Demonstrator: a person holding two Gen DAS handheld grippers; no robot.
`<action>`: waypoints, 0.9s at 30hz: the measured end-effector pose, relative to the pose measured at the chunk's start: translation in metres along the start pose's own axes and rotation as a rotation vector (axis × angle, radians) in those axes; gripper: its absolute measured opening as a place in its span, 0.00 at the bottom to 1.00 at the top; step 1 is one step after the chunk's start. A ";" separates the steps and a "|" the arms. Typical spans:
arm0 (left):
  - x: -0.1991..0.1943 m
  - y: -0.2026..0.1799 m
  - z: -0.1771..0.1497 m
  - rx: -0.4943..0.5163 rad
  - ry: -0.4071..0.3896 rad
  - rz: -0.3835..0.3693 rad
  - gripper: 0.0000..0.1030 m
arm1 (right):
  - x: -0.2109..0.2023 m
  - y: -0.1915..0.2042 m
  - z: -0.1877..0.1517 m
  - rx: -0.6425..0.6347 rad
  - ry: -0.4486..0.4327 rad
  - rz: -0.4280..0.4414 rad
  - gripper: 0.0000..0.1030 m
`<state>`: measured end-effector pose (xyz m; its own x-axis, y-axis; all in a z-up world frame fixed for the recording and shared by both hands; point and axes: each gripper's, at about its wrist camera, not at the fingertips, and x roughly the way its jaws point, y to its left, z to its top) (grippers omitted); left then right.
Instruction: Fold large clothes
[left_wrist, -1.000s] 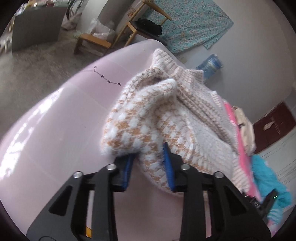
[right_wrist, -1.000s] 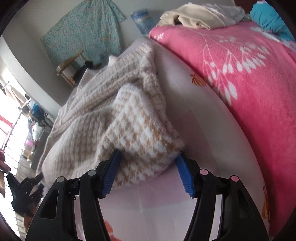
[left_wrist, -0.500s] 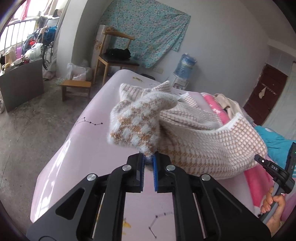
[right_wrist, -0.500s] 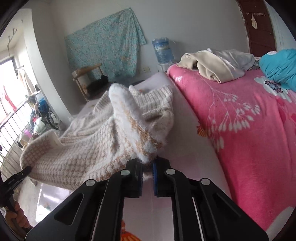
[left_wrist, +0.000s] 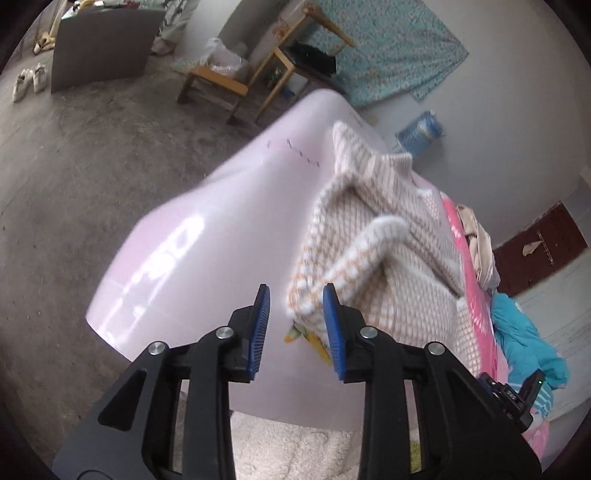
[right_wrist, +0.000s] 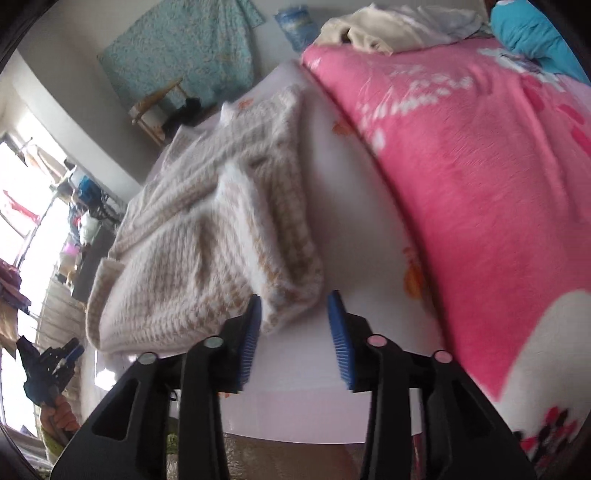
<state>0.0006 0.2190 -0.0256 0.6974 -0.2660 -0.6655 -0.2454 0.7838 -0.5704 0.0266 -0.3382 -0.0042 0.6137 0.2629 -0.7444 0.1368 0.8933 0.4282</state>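
Nearest, the left tool (left_wrist: 295, 325) has just been opening; its jaws stand apart and released, the corner of the beige-and-white knitted sweater (left_wrist: 373, 236) just past the right blue pad. The right tool (right_wrist: 295, 336) has likewise been opening, released, the sweater's near edge (right_wrist: 207, 236) between its pads. The sweater lies bunched on the pale pink bed (left_wrist: 207, 236), beside a pink blanket (right_wrist: 480, 177). Farther off stands a wooden chair (left_wrist: 258, 74).

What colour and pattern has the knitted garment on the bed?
Cream-white with tan houndstooth checks: the garment, clearest in the right wrist view.
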 end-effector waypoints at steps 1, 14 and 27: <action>0.000 -0.006 0.003 0.037 -0.014 0.020 0.30 | -0.005 0.001 0.005 -0.011 -0.024 -0.002 0.46; 0.096 -0.134 0.004 0.610 0.050 0.179 0.52 | 0.069 0.075 0.052 -0.256 0.047 -0.017 0.49; 0.098 -0.110 0.044 0.483 0.011 0.144 0.08 | 0.065 0.046 0.054 -0.158 0.000 -0.072 0.05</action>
<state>0.1254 0.1313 -0.0067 0.6715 -0.1396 -0.7278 0.0027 0.9826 -0.1859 0.1154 -0.2995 -0.0052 0.6070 0.1962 -0.7701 0.0560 0.9561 0.2877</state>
